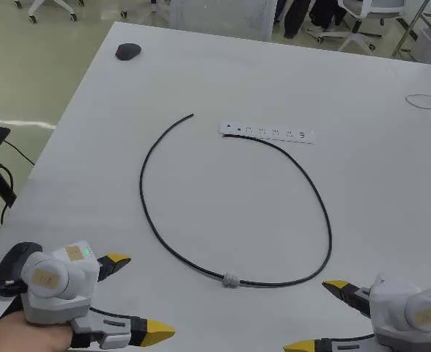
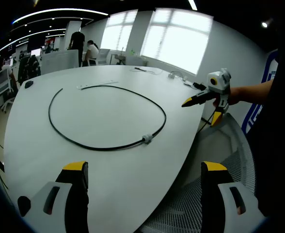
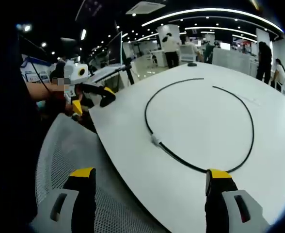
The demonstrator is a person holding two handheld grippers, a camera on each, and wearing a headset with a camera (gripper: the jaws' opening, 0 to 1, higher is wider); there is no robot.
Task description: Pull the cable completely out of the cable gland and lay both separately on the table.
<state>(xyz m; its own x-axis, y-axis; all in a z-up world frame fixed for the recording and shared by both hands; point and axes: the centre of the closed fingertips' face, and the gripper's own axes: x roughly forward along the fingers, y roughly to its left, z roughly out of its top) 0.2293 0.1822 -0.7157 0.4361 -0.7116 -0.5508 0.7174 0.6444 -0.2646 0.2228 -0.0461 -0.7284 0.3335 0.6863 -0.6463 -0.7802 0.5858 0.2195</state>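
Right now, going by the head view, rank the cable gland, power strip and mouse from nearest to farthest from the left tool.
1. Cable gland, near edge, right of the left tool.
2. Power strip, farther back, centre.
3. Mouse, far left corner.

Light in the head view is even and diffuse from overhead. The white matte tabletop (image 1: pixel 201 73) is bright without glare, and the thin black rubber cable (image 1: pixel 144 198) lies sharp with barely a shadow beside it. Focus holds out to the edges.

The left gripper view is harsher. The tall bright windows (image 2: pixel 176 43) at twelve to one o'clock are blown out to white, and a curved white ceiling light strip (image 2: pixel 60 10) glows at eleven.

The right gripper view is dimmer and dark from seven to ten o'clock, lit by long white ceiling strips (image 3: pixel 205 9) at twelve to one.

Both gripper views bend straight lines strongly toward the edges, where detail softens.
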